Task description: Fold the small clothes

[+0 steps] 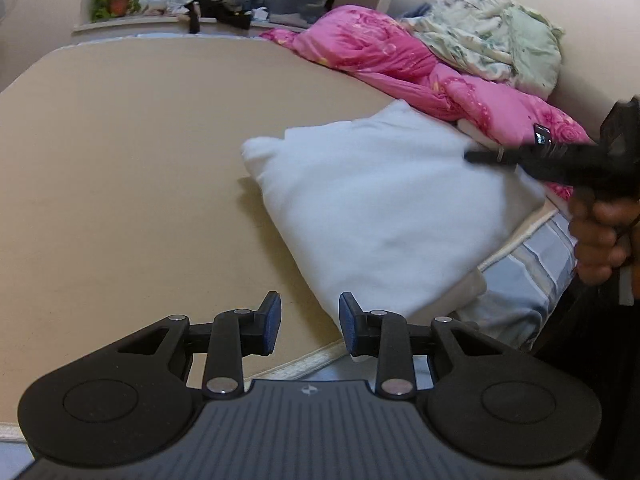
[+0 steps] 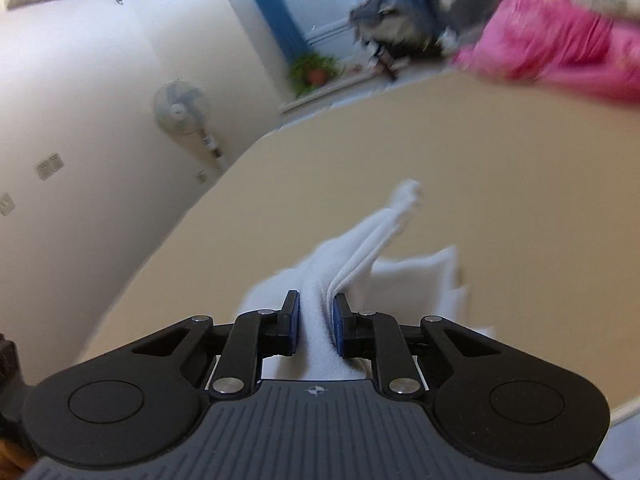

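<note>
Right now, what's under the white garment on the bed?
The white garment lies mostly on the tan sheet; its far edge meets the pink quilt. Anything beneath its middle is covered. The right hand-held gripper pinches one edge.

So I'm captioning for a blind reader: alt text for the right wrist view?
The right gripper pinches a bunched white cloth that trails ahead over a tan bed. A pink quilt lies blurred at the top right, and a fan stands by the wall.

Tan bed (image 1: 140,160), white garment (image 1: 372,208), pink quilt (image 1: 400,64)
</note>
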